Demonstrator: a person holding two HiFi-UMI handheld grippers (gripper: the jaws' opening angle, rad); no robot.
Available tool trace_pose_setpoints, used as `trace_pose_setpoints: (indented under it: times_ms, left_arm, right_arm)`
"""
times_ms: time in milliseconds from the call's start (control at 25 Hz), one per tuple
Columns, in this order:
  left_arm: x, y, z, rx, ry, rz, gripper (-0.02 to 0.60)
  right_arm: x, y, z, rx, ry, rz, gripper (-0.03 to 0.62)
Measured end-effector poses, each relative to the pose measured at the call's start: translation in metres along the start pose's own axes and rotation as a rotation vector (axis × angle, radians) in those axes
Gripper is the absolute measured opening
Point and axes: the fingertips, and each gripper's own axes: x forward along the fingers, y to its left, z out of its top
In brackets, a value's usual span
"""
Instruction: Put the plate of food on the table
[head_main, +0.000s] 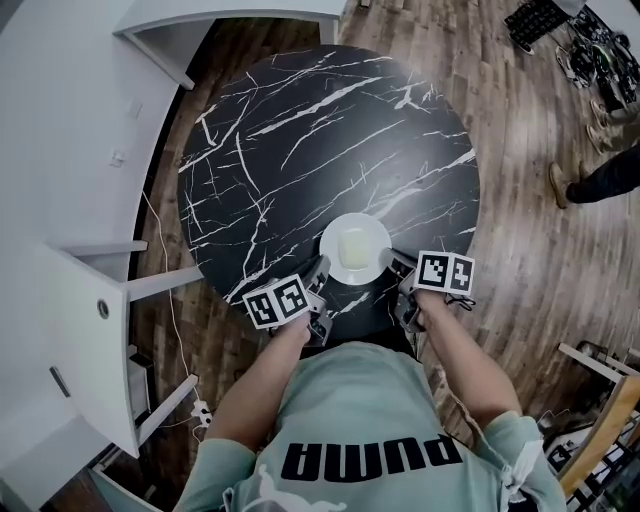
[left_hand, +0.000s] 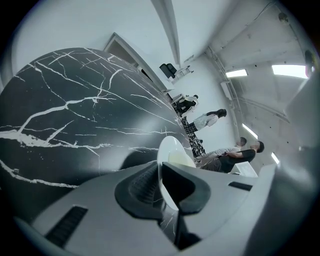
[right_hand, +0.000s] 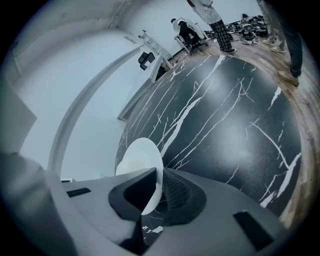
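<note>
A small white plate with a pale yellow slab of food on it lies at the near edge of the round black marble table. My left gripper is shut on the plate's left rim, and my right gripper is shut on its right rim. The left gripper view shows the plate edge-on, pinched between the jaws over the table. In the right gripper view the plate is likewise clamped at its rim above the table.
White furniture stands left of the table on a wooden floor. A person's shoes and leg are at the right. A wooden frame stands at the lower right. Several people are in the background.
</note>
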Motion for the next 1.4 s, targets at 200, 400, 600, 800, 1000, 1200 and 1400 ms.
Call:
trace_pose_setpoints:
  times_ms: [200,400,600,800,1000,1200,1400]
  left_arm:
    - [0.012,0.011,-0.004,0.015,0.023,0.015,0.034]
    - [0.020,0.018,-0.005,0.024,0.039,0.030,0.034]
    - [0.026,0.025,-0.004,0.030,0.044,0.040,0.036]
    - [0.030,0.029,-0.004,0.034,0.048,0.046,0.037]
    - [0.034,0.034,-0.004,0.039,0.045,0.047,0.038]
    - [0.038,0.039,-0.006,0.044,0.047,0.050,0.040]
    - [0.040,0.040,-0.004,0.043,0.044,0.043,0.041]
  right_arm:
    - [0.010,-0.011,-0.001,0.000,0.007,-0.018,0.041]
    - [0.017,-0.019,0.000,-0.004,0.010,-0.035,0.041]
    - [0.024,-0.022,0.001,-0.005,0.012,-0.046,0.041]
    - [0.029,-0.025,0.003,-0.008,0.013,-0.054,0.041]
    - [0.033,-0.029,0.004,-0.015,0.008,-0.057,0.042]
    - [0.037,-0.032,0.004,-0.023,0.009,-0.067,0.041]
    - [0.039,-0.032,0.007,-0.024,-0.001,-0.062,0.041]
